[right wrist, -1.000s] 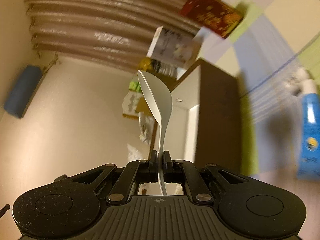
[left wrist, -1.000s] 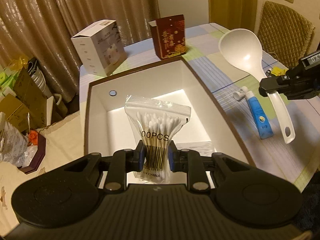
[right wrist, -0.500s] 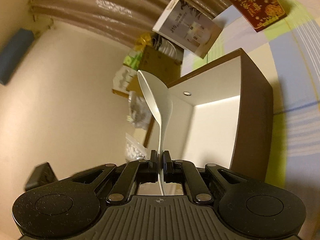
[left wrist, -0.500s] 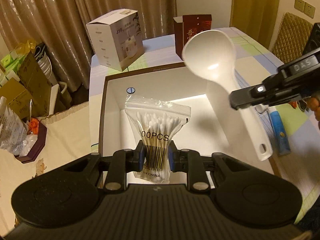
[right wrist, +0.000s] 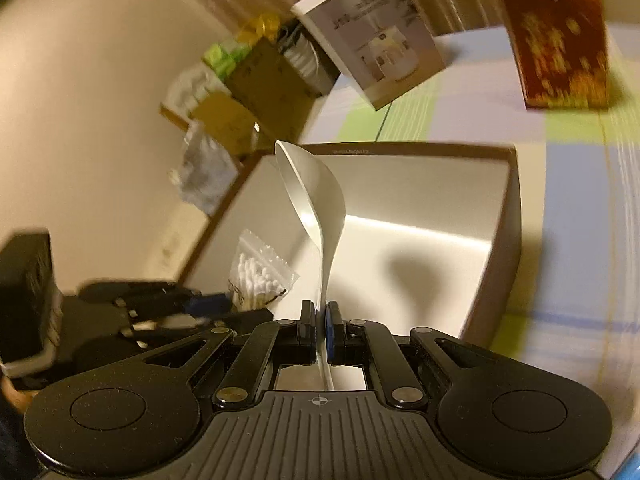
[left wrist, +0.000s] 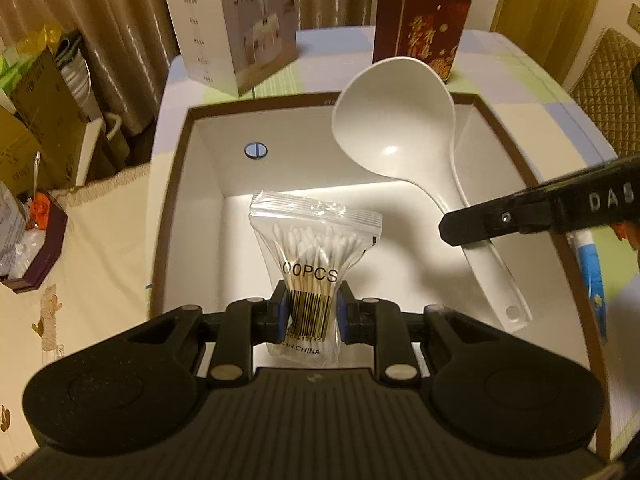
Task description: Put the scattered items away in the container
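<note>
White plastic ladle (left wrist: 404, 136), held above the open container (left wrist: 180, 184): bowl over the far right part of the container's interior, handle running back toward the near right rim, long axis slanting from far-centre to near-right. Handle end with its hole sits just inside the near right wall. Right tool (right wrist: 320, 320) pinches the handle edge-on, pads pressed together on it; in the right wrist view the bowl stands up and away from the pads, over the container.

Clear bag of cotton swabs (left wrist: 314, 256), printed "00PCS" with a barcode, upright above the container's near left part, long axis vertical, zip seal on top. Left tool (left wrist: 312, 314) squeezes the bag at its barcode waist, blue pads pressed into both sides.

Container: white inside, brown rim, a small round mark on its far wall.

Blue tube (left wrist: 592, 276) lies on the table (left wrist: 532, 80) just outside the container's right rim. Beyond the far rim stand a white carton (left wrist: 232, 24) to the left and a dark red box (left wrist: 424, 28) to the right.
</note>
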### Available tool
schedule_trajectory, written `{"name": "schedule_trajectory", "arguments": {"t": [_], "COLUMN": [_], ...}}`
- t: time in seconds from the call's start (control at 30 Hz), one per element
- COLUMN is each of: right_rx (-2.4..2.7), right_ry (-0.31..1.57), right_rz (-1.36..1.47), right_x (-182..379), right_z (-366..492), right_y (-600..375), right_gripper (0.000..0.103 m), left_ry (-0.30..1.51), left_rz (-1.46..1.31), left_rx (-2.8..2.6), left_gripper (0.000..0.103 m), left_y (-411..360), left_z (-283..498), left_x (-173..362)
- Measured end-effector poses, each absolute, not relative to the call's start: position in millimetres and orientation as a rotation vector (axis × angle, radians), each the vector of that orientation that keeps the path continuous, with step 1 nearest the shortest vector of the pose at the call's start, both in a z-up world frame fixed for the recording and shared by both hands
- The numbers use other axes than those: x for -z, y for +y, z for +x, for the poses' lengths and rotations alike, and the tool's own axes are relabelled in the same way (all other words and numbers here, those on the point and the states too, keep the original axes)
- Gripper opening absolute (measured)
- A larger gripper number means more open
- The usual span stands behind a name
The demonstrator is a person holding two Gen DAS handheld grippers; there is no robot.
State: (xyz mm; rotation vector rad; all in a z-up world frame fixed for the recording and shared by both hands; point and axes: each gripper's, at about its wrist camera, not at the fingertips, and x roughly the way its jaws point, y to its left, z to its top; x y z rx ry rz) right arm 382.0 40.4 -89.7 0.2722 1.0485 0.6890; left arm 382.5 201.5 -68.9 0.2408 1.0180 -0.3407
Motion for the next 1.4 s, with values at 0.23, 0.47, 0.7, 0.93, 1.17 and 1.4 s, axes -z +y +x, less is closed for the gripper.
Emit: {"name": "schedule_trajectory", "arguments": {"t": [0.23, 0.47, 0.7, 0.93, 1.17, 1.4], "right_rx": [-0.653, -0.654, -0.742, -0.76, -0.793, -0.8], "right_ry": [0.979, 0.926, 0.914, 0.804, 0.805, 0.78], "right_rz": [-0.118, -0.346, -0.404, -0.466, -0.476, -0.487], "right_x": [95.3, 104.6, 103.8, 97.8, 88.7, 76.3], "right_z": [376.0, 365.6, 355.9, 340.5, 329.8, 313.0], "right_y": [76.3, 93.0, 89.2, 82.6, 73.8, 67.5], "right_gripper": [0.007, 0.007, 0.008, 0.103, 0.103, 0.103], "left_ry": [1.059, 1.084, 1.1, 1.109, 1.111, 1.086], "left_rz": [0.228, 0.2, 0.207, 0.202, 0.247, 0.282], "left_rx": [0.306, 0.289, 0.27, 0.264, 0.255, 0.213], "left_gripper": [0.02, 0.021, 0.052, 0.068, 0.085, 0.091], "left_y": [197.2, 190.5, 189.3, 192.7, 187.8, 182.7], "left_z": [407.1, 423.5, 424.3, 418.4, 398.9, 383.0], "left_x": [83.0, 94.4, 98.8, 94.4, 84.0, 71.6]}}
